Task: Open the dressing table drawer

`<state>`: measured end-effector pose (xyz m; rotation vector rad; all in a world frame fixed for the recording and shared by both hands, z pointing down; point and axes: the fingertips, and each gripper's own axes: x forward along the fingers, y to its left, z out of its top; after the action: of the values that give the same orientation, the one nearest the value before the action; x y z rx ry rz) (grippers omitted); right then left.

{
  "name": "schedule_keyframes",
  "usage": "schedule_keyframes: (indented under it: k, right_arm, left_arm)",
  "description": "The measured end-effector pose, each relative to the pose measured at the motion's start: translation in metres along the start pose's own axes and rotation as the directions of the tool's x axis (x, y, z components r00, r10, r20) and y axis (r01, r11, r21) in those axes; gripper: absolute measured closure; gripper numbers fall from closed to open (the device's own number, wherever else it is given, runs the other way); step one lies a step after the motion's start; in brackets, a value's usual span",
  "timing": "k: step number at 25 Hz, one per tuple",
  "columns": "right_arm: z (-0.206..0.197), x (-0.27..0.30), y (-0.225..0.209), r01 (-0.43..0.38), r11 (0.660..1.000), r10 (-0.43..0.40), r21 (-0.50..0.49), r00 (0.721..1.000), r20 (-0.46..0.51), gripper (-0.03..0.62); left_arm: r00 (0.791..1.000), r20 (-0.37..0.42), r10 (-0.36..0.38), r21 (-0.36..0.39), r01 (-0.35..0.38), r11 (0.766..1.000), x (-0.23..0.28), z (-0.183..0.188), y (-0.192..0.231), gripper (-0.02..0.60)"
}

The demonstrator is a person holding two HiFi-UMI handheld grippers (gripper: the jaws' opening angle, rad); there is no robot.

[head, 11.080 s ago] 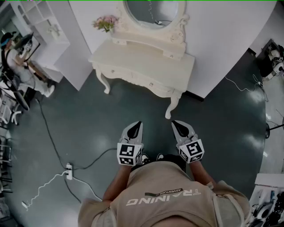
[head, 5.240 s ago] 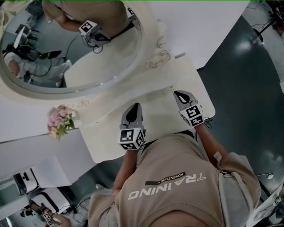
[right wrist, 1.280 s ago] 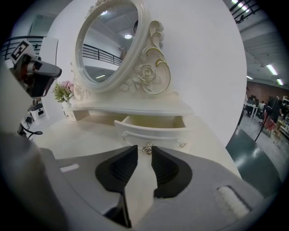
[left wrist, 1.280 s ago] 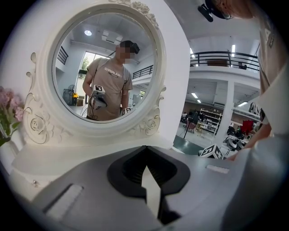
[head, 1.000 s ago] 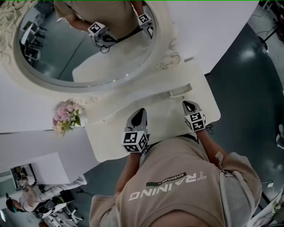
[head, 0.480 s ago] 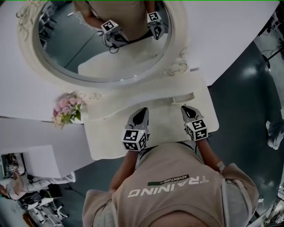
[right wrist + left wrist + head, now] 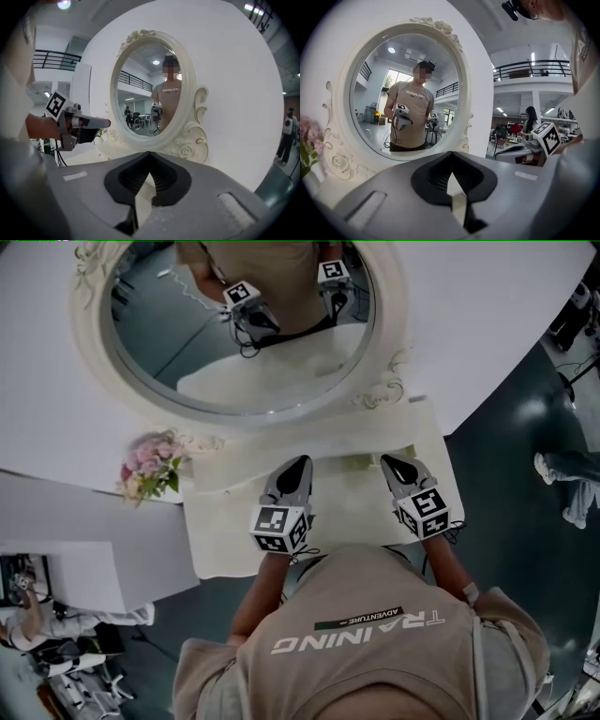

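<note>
The cream dressing table (image 7: 347,517) stands under me, with its oval mirror (image 7: 244,334) at the back. On the raised ledge below the mirror a small drawer (image 7: 367,463) stands pulled out a little. My left gripper (image 7: 302,463) hovers over the middle of the table top, shut and empty. My right gripper (image 7: 386,461) hangs just right of the small drawer, also shut with nothing in it. In the left gripper view the gripper (image 7: 450,154) faces the mirror (image 7: 405,89). In the right gripper view the gripper (image 7: 150,153) faces the mirror (image 7: 152,89) too, with the left gripper (image 7: 82,126) beside it.
Pink flowers (image 7: 150,465) stand at the table's back left corner. A white cabinet (image 7: 75,568) adjoins the table on the left. A white wall (image 7: 487,324) rises behind the mirror. A person's legs (image 7: 562,479) stand on the dark floor at right.
Both grippers have risen above the table top, the right one more, and look larger. My view has tilted so more of the mirror shows. Both stay shut.
</note>
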<state>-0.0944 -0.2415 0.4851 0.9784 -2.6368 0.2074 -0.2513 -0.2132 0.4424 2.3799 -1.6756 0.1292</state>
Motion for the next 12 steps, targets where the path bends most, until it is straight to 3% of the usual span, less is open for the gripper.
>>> schedule_keyframes:
  k: [5,12]
  right_arm:
    - [0.049,-0.002,0.014,-0.025,0.991,0.035,-0.131,0.996,0.076,0.592]
    - [0.100,-0.004,0.023,-0.032,0.984,0.064,-0.174,0.981,0.181,0.592]
  left_arm:
    - [0.999,0.044,0.008,0.018,-0.009,1.000,-0.003,0.024,0.004,0.563]
    - [0.993,0.114,-0.006,0.052,0.000,0.999,-0.006,0.058,0.001,0.563]
